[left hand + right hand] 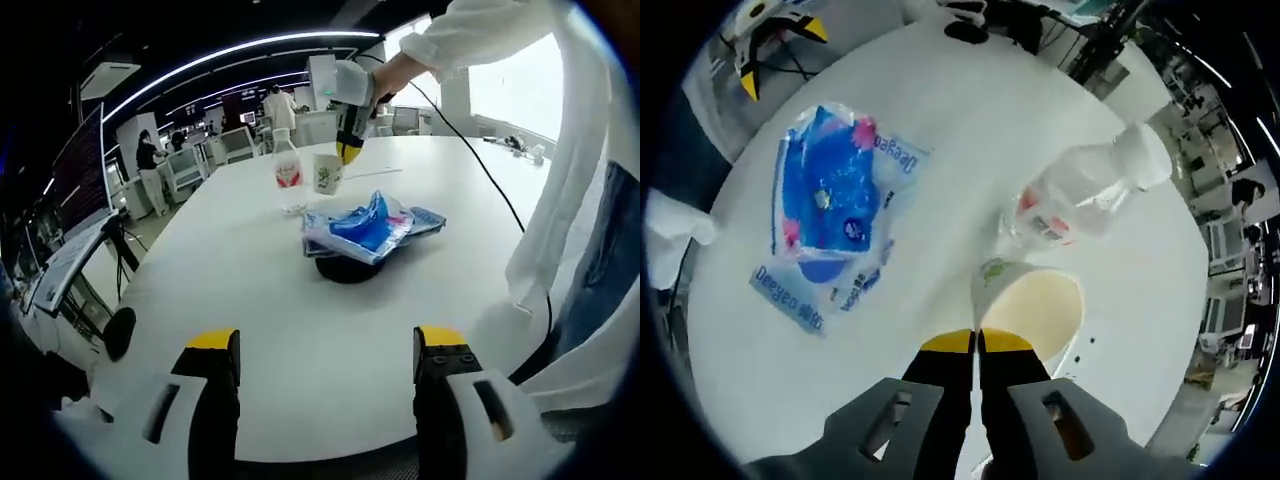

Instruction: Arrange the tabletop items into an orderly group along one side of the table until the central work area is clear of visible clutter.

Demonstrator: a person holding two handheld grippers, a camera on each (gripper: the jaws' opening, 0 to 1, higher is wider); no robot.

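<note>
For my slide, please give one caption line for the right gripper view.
Right gripper, jaws closed on paper cup rim, beside a water bottle; blue tissue pack lies apart.

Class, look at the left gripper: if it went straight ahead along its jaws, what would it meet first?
Probably the blue tissue pack lying over a dark round object. The left gripper points across bare table toward them; depth is uncertain.

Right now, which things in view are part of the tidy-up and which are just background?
Job items:
- paper cup, pinched at its rim by the right gripper
- water bottle
- blue tissue packs
- black round object under the packs
- left gripper, open, holding nothing

Just about:
- black cable
- office chairs
- people in the back
</note>
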